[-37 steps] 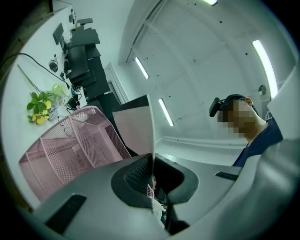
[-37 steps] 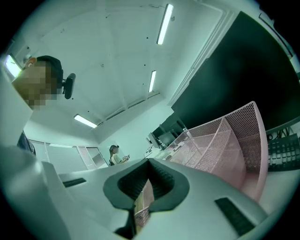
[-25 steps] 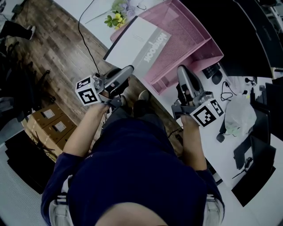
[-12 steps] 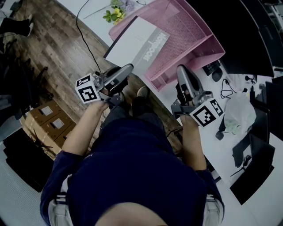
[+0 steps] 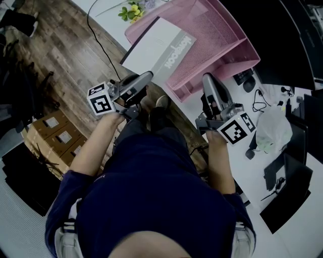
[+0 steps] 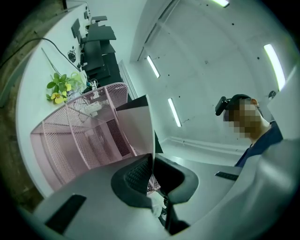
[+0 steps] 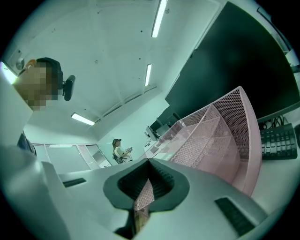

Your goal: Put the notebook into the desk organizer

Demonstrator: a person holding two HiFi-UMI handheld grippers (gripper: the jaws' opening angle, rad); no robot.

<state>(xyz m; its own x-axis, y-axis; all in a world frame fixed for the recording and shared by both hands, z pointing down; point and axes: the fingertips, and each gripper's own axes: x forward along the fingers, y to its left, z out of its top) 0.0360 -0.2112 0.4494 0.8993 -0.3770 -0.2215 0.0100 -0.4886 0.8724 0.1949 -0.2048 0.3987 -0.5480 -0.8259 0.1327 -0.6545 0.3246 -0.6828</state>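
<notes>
The notebook (image 5: 159, 45) leans against the organizer's (image 5: 212, 40) near side, its lower edge pinched in the left gripper (image 5: 144, 78) (that gripper's view shows the cover edge-on between its jaws). The right gripper (image 5: 208, 83) hangs near the organizer's front, closed on nothing; only its view shows a distant person (image 7: 121, 150). Flowers (image 5: 128, 10) lie beyond the notebook.

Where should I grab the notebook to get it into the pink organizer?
Grip the notebook by its near edge, coming from the person's side, as the left gripper does. The thin cover sits edge-on between its shut jaws, so the far end is free to lead into the organizer.
</notes>
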